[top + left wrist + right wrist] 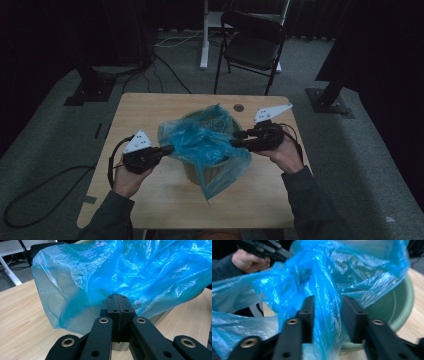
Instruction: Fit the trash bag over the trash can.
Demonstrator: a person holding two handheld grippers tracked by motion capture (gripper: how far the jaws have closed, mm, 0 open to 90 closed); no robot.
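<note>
Bag: blue plastic bag (205, 142) draped loosely over the green bin (397, 307), one tail hanging down its near side.
Bin: stands at the middle of the wooden surface (150, 107).
Left hand-held gripper (117, 298): jaws fully closed, pinching the bag's edge at the bin's left side.
Right hand-held gripper (328, 307): jaws parted, a fold of the bag loose between them, pads not pressing; at the bin's right side.
</note>
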